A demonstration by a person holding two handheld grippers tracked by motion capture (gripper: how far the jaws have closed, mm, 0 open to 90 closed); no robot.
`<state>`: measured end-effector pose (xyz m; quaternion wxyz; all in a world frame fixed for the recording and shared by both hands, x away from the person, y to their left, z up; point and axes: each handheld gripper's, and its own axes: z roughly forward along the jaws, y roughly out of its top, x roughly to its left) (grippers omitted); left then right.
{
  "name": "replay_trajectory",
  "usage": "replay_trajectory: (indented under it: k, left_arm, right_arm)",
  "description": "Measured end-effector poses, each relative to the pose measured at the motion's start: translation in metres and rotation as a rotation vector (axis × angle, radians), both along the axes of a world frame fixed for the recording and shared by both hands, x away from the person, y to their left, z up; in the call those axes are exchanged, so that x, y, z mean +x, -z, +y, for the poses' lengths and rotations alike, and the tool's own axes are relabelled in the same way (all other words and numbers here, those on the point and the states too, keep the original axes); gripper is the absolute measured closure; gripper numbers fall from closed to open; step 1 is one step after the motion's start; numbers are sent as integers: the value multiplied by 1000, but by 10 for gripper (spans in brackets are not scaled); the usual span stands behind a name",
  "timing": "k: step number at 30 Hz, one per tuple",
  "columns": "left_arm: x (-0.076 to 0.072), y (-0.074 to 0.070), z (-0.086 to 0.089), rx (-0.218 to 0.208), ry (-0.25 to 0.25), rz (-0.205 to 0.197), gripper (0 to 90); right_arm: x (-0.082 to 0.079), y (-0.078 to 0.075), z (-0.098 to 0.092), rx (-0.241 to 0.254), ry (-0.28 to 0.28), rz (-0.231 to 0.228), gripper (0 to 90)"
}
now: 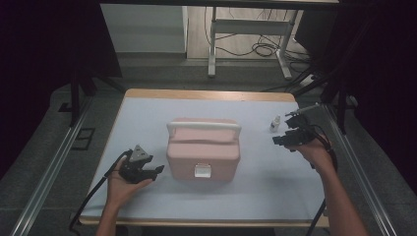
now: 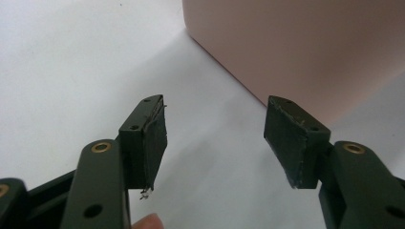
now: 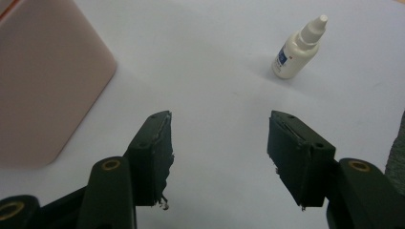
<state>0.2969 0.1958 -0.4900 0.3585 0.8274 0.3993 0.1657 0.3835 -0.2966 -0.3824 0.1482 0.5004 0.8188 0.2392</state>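
Note:
A pink box (image 1: 202, 152) with a white handle and a white front latch stands shut in the middle of the white table (image 1: 147, 118). Left of it my left gripper (image 1: 158, 170) is open and empty, its jaws pointing at the box's side (image 2: 305, 47). A small white dropper bottle (image 1: 275, 123) stands upright at the right. My right gripper (image 1: 279, 139) is open just in front of that bottle, holding nothing. In the right gripper view the bottle (image 3: 298, 47) stands beyond the jaws at upper right, and the pink box (image 3: 45, 81) lies to the left.
The table's wooden edge (image 1: 206, 93) runs along the far side. Metal rails (image 1: 46, 177) flank the table on both sides. Beyond it stand a desk frame and floor cables (image 1: 260, 49). Black cables trail from both grippers.

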Motion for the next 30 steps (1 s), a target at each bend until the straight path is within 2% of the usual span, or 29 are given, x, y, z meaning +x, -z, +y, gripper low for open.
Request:
replay_trajectory:
  k: [8, 13, 18, 30]
  left_arm:
    - [0, 2, -2, 8, 7, 11, 401]
    - [0, 2, -2, -13, 13, 11, 400]
    - [1, 3, -3, -4, 12, 14, 400]
    - [1, 5, -6, -3, 27, 23, 397]
  right_arm:
    - [26, 4, -1, -21, 42, 44, 424]
    - [41, 12, -1, -29, 66, 68, 434]
    - [54, 20, -4, -34, 95, 91, 439]
    - [69, 21, -6, -23, 118, 88, 442]
